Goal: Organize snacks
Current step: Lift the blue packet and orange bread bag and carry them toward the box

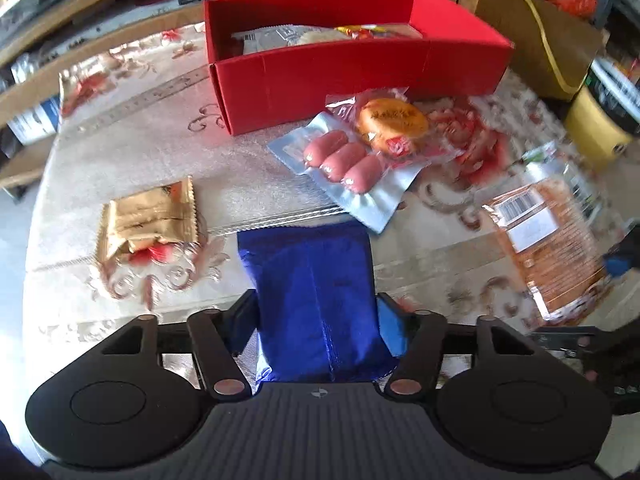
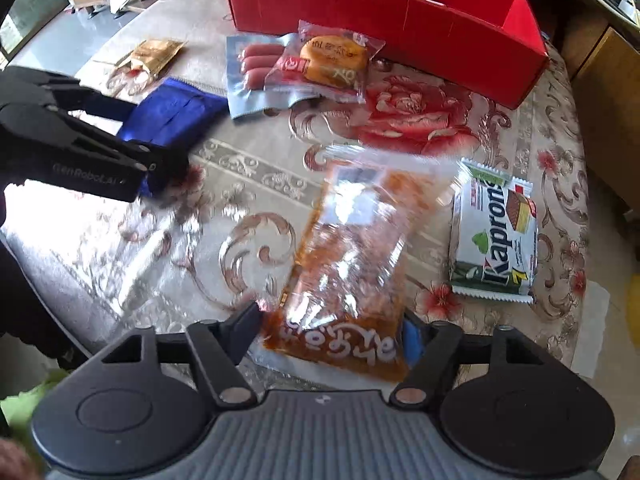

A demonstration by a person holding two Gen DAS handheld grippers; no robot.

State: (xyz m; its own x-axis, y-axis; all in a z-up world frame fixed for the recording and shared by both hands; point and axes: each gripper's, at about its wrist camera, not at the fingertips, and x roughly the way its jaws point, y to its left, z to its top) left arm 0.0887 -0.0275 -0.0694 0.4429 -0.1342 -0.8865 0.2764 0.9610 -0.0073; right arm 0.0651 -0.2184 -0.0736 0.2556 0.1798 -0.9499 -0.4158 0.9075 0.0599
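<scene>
Tools point steeply down over a desk [image 2: 256, 168] under a glossy cream cloth printed with red roses and grey scrolls. The left tool [image 1: 316, 312] grips a soft, matte blue pouch [image 1: 312, 280] between its pads. The right tool [image 2: 332, 332] has a crinkly clear bag [image 2: 352, 256] of orange snack between its jaws; whether the pads press it I cannot tell. Just right of the bag lies a white-green wafer pack [image 2: 496, 240]. Further out, a clear-wrapped round orange cake [image 1: 392, 124] overlaps a silver vacuum pack of three sausages [image 1: 340, 164], both close before a long red cardboard box [image 1: 360, 76] already holding some packets. A crimped gold sachet [image 1: 148, 220] sits alone well to the left. Behind the desk stand wooden shelves [image 1: 80, 8] and brown cartons [image 1: 536, 32].
</scene>
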